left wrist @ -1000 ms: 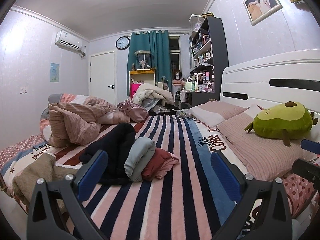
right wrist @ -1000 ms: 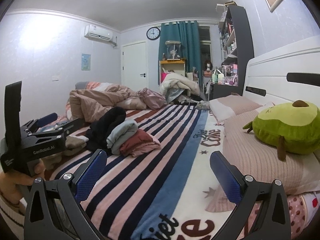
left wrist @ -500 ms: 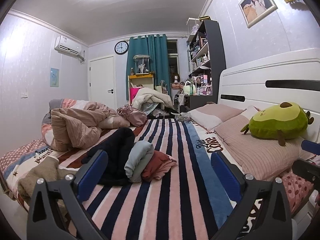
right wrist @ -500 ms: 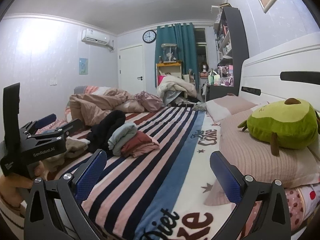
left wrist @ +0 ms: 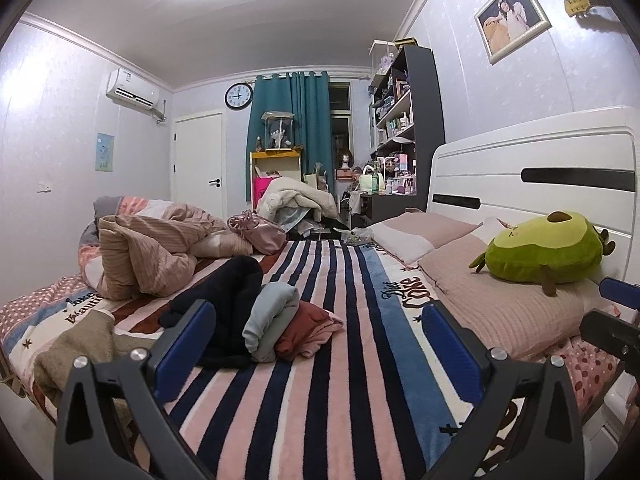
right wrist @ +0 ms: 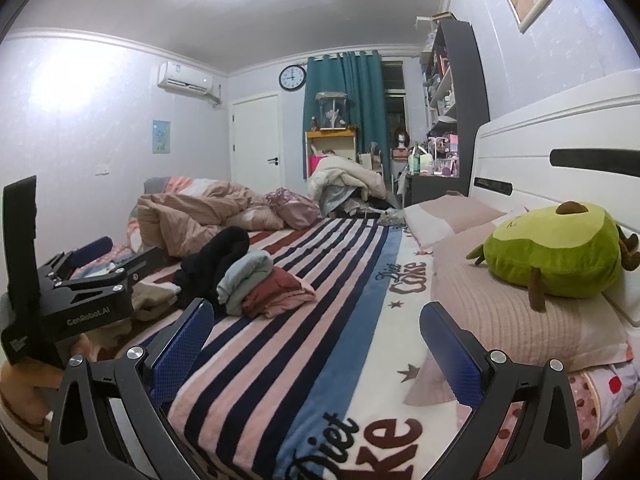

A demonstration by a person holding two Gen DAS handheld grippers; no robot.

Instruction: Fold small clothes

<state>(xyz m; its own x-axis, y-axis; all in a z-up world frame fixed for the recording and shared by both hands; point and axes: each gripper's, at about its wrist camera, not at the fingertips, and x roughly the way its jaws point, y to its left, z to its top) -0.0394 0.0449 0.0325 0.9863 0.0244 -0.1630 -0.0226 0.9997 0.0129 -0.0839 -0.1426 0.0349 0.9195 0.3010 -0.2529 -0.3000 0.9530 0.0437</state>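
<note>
- While both tools hang above the near edge of the bed [left wrist: 360, 360], nothing is gripped: left tool [left wrist: 318, 344] has its jaws spread wide and empty; right tool [right wrist: 314, 342] likewise.
- Small clothes lie left of centre in both views, heaped: black garment [left wrist: 228, 300], grey-blue roll [left wrist: 270, 316], red-pink piece [left wrist: 310, 330], touching one another. Probably gathered there as a to-fold stock.
- Striped blanket at lower centre lies flat, apparently the folding area.
- Avocado plush [left wrist: 540, 252] rests on the pillow at right, well apart.
- Judgement: no fold begun; the next move is a reach to the heap.
</note>
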